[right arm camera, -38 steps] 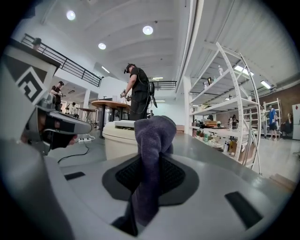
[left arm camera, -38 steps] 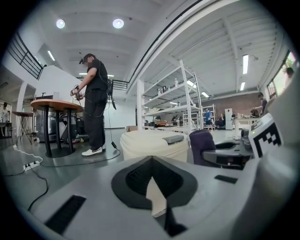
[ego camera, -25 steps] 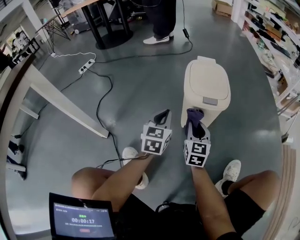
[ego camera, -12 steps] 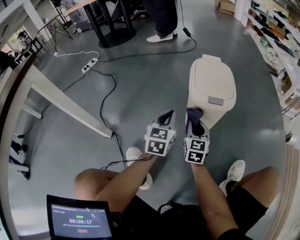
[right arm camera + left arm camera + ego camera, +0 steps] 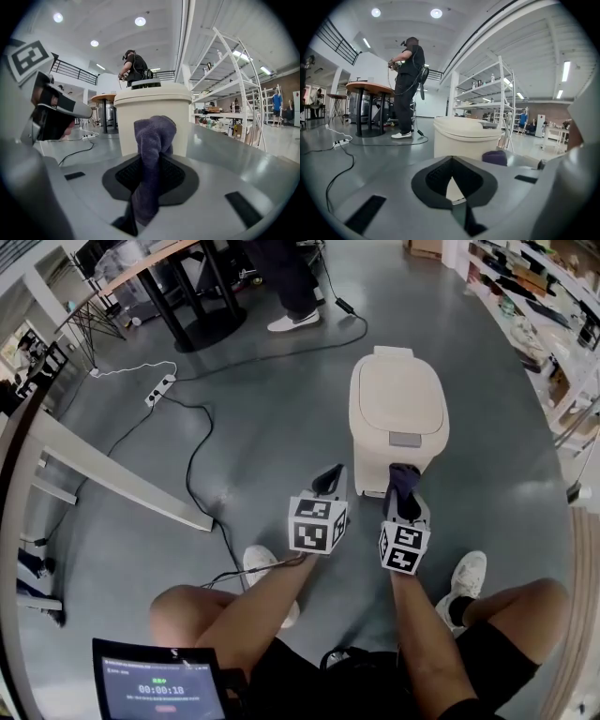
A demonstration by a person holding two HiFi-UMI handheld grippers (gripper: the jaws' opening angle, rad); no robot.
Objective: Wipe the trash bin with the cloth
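The right hand-held gripper [image 5: 405, 495] pinches a purple cloth [image 5: 403, 474], bunched end forward, just short of the cream trash bin [image 5: 398, 399] on the floor [image 5: 234, 427], likely ready to wipe its front. The left hand-held gripper [image 5: 328, 480] waits alongside, jaws together, empty.

Bin [image 5: 398, 423] on floor. Right gripper [image 5: 404, 491] just before bin, cloth [image 5: 402, 480] between its jaws. Left gripper [image 5: 328, 480] before bin's left side. Power strip [image 5: 156, 390] well left of bin; shelves [image 5: 525, 287] right; person [image 5: 286, 277] behind.
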